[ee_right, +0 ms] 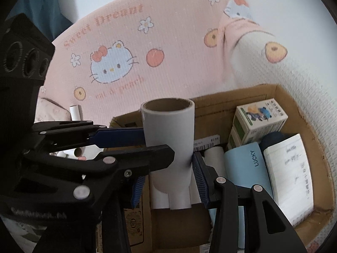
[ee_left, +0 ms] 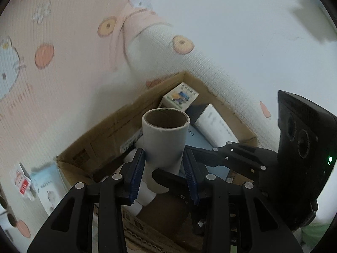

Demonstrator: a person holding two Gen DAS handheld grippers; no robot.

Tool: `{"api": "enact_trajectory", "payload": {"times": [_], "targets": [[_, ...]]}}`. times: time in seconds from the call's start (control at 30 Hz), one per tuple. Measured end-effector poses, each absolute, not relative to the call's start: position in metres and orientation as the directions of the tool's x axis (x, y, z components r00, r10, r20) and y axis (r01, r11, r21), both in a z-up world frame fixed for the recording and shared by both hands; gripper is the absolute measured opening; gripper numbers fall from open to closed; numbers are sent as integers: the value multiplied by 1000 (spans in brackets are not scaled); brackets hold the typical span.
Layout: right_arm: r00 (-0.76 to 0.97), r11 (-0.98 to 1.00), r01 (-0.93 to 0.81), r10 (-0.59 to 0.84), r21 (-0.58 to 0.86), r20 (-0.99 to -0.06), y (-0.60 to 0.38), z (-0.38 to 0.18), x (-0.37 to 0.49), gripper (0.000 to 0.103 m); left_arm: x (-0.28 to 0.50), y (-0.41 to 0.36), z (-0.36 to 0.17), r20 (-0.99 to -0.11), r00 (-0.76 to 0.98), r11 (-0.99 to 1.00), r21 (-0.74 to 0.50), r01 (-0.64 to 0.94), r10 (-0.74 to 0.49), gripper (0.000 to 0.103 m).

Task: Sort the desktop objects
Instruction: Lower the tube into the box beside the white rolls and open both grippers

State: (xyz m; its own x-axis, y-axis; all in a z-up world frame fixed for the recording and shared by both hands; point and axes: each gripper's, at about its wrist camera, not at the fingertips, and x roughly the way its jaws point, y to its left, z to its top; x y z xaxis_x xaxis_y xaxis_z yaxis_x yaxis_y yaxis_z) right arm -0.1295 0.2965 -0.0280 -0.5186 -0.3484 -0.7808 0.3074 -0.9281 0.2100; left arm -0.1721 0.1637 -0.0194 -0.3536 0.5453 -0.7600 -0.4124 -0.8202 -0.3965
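A grey-white cardboard tube (ee_left: 164, 139) (ee_right: 168, 130) with a brown inside stands upright in the air above an open cardboard box (ee_left: 109, 135) (ee_right: 231, 97). My left gripper (ee_left: 164, 158) is shut on the tube's lower part, one blue pad on each side. My right gripper (ee_right: 168, 181) is shut on the same tube from the other side, pads pressing its base. Its black finger (ee_left: 166, 178) crosses the tube's bottom in the left wrist view. The left gripper's fingers (ee_right: 147, 154) reach in from the left in the right wrist view.
The box holds a small illustrated carton (ee_right: 259, 122), a blue "LUCKY" item (ee_right: 248, 168), a white printed pack (ee_right: 288, 175) and white rolls (ee_right: 214, 158). More white tubes (ee_right: 75, 110) lie outside on the pink cartoon cloth (ee_right: 147, 42). Small packages (ee_left: 46, 187) sit left of the box.
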Motion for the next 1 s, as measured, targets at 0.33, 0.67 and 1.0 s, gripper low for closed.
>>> {"api": "enact_trajectory", "payload": {"times": [0.33, 0.67, 1.0], "targets": [[-353, -939, 233, -323, 252, -878, 306, -62, -159, 41, -202, 175, -63, -820, -173, -829, -496, -258, 545, 40], [-244, -965, 187, -227, 184, -943, 304, -83, -174, 41, -213, 189, -89, -849, -62, -848, -514, -130, 525, 39], [-229, -969, 165, -216, 181, -949, 305, -90, -180, 40, -220, 195, -113, -855, 14, -855, -518, -23, 518, 38]]}}
